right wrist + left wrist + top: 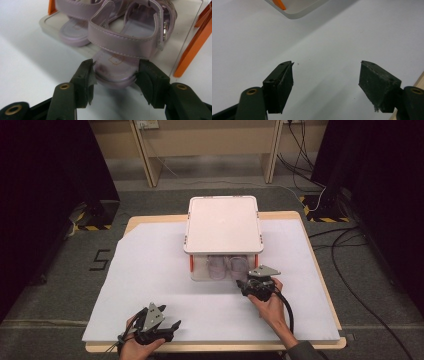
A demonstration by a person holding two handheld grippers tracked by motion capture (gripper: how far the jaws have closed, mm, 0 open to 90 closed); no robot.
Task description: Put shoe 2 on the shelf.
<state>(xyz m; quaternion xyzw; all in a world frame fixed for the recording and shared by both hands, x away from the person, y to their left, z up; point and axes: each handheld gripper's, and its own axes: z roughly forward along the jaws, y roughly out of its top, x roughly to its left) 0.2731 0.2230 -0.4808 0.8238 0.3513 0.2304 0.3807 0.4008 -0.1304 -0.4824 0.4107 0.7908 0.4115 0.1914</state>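
Note:
A clear storage box (200,270) with a white lid (222,224) and orange latches (190,50) stands at the middle of the table. Two purple sandals lie side by side in it, heels toward me. My right gripper (115,72) is at the box's front, its pads pressed on both sides of the heel of the right-hand sandal (120,42); from above, that gripper (245,282) sits at the box's front right. The other sandal (75,32) lies to its left. My left gripper (325,75) is open over the white sheet, near the table's front left (172,327).
A white sheet (150,270) covers the wooden table (135,222). One corner of the box (294,10) lies ahead of the left jaws. Cables (345,270) run over the floor to the right of the table.

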